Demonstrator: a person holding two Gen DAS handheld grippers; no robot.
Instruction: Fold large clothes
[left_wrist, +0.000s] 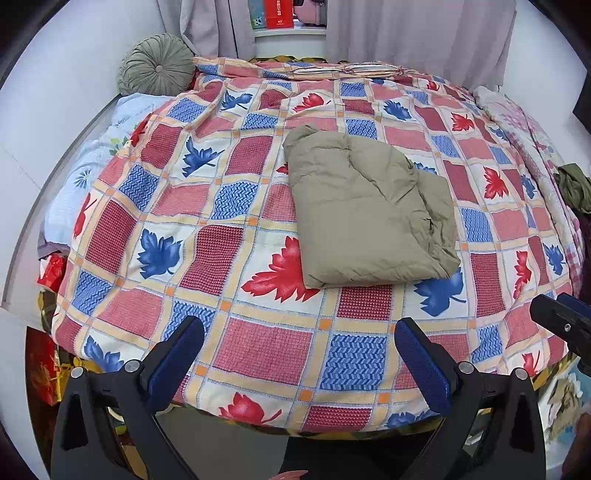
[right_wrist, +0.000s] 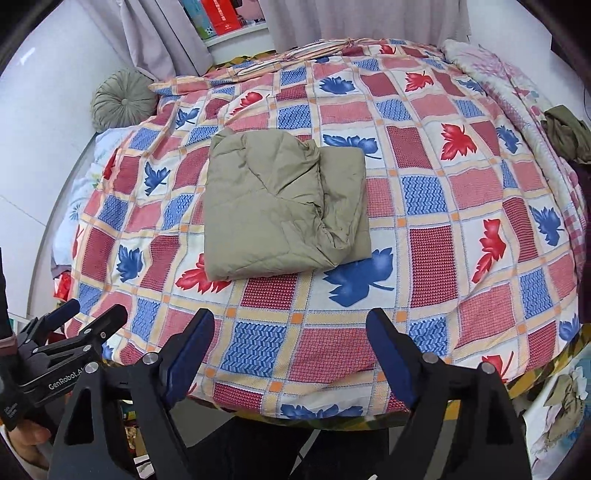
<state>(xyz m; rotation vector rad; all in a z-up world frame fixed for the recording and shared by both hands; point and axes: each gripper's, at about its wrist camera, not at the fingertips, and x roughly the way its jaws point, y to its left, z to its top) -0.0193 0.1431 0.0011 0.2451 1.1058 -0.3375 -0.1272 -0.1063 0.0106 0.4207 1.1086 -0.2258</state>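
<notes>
Left wrist view: a khaki padded garment (left_wrist: 369, 210) lies folded into a thick, roughly square bundle near the middle of a bed (left_wrist: 258, 347) dressed in a red, blue and cream leaf-print cover, with both tools held back over the near edge. The left hand-held gripper (left_wrist: 299, 354) stands wide with nothing between its blue pads. In the right wrist view the right hand-held gripper (right_wrist: 291, 350) is likewise spread and empty, well apart from the bundle.

The garment looks soft, puffy and light, its smooth shell likely slippery, so layers may slide or spring open if pinched thinly. A firm hold would probably be best on the thick folded edge at the near side, or at two corners together, taking all layers at once.

Its surface shows quilted creases, and on the right side a looser flap overlaps with a rumpled seam. A round grey-green cushion (left_wrist: 157, 64) sits at the far left corner, and a dark olive cloth (left_wrist: 574, 186) lies at the far right edge.
</notes>
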